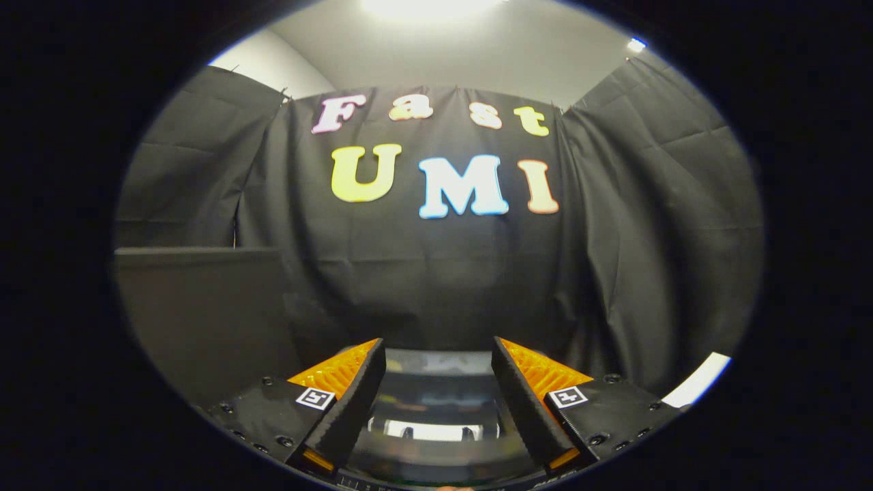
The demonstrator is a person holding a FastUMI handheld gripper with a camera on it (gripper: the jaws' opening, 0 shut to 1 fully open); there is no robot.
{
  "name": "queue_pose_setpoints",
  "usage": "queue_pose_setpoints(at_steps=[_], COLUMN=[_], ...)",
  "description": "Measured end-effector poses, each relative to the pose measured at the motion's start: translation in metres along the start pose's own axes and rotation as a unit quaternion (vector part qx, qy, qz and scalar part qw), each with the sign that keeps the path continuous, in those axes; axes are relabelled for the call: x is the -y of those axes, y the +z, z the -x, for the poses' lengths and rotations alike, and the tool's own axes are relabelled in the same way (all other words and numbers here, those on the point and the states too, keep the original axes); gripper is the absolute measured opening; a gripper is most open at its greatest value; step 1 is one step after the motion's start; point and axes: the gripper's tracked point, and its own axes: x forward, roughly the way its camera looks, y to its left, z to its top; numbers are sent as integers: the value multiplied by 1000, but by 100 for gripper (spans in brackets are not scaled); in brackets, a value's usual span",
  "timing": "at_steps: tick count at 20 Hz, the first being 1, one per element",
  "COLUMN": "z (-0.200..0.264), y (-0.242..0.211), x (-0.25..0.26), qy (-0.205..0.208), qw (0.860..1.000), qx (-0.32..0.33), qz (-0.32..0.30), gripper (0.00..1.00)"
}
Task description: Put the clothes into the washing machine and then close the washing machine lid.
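My gripper is open, with a wide gap and nothing held between its fingers. Low down between and just beyond the fingers lies the washing machine's glossy dark top, a shiny lid-like surface reflecting the room light. I cannot tell whether this lid is open or closed. No clothes can be made out.
A dark flat panel stands to the left of the fingers, in front of the black cloth wall. A white strip lies low to the right of the right finger.
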Motion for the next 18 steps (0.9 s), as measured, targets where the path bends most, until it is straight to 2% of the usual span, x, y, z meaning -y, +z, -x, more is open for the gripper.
queue_pose_setpoints(at_steps=[4,7,12,14,18], z=[26,33,60,82,140], y=[-50,-60,-25,-9,8], x=[-6,-8,-9,-10,-31], qy=[-7,-11,-18,-29,-22], qw=[999,999,1000,1000,999], qx=[-39,-50,-12,4,26], qz=[-20,-4,15,9,4], gripper=[98,98,98,98,98])
